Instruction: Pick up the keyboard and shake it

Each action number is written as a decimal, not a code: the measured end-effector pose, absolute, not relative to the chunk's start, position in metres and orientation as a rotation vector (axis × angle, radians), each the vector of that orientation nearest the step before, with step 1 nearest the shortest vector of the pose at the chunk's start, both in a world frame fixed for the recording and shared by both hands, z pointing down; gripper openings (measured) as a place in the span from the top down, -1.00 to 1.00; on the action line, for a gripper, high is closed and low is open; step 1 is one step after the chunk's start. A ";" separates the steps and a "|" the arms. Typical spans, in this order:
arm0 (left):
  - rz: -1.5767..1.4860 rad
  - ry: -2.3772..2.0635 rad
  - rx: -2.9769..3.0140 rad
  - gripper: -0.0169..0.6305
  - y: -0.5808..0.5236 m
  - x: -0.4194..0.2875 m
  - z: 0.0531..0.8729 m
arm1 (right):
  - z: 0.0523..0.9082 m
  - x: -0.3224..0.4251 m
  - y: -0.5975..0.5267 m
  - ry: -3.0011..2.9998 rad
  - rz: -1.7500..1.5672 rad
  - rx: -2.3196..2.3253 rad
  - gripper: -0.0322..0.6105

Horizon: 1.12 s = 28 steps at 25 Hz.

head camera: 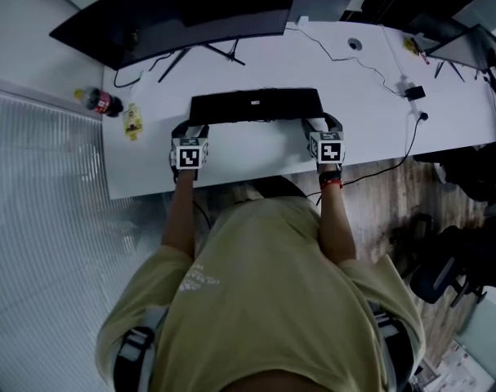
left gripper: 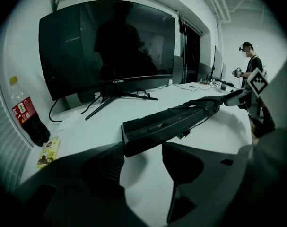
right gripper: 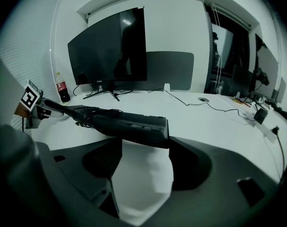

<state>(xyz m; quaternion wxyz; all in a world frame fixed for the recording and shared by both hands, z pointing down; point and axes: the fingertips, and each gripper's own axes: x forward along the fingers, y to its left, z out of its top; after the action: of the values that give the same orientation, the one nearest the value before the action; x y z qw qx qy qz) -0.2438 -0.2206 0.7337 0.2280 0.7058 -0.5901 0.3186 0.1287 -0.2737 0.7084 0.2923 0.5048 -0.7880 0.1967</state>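
Tan-shirted person (head camera: pixel 260 300) (seen from above) fills 6 o'clock. Left hand-held gripper (head camera: pixel 191 129) pinches the keyboard (head camera: pixel 256 105) by its left end, and right hand-held gripper (head camera: pixel 323 125) pinches its right end. It spans between them, apparently raised off the white surface (head camera: pixel 354 129). Monitor (head camera: pixel 182 15) stands at its 12 o'clock; a bottle (head camera: pixel 100 101) sits at 9 o'clock, well apart.
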 end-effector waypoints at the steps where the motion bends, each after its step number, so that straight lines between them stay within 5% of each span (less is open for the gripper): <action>1: 0.882 -1.615 1.945 0.14 -0.219 -0.242 0.736 | 0.711 0.129 -0.272 -2.089 0.525 1.338 -0.07; 15: 1.019 -1.562 1.910 0.13 -0.209 -0.243 0.769 | 0.751 0.132 -0.258 -1.980 0.575 1.335 -0.07; 28: 0.779 -1.602 1.898 0.03 -0.191 -0.244 0.737 | 0.718 0.119 -0.242 -2.087 0.726 1.469 -0.07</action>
<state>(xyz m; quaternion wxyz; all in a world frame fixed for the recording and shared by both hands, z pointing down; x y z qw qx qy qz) -0.2441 -0.1910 0.7374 0.2661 0.7029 -0.5932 0.2886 0.1191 -0.2419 0.7183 0.2419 0.5372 -0.7631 0.2655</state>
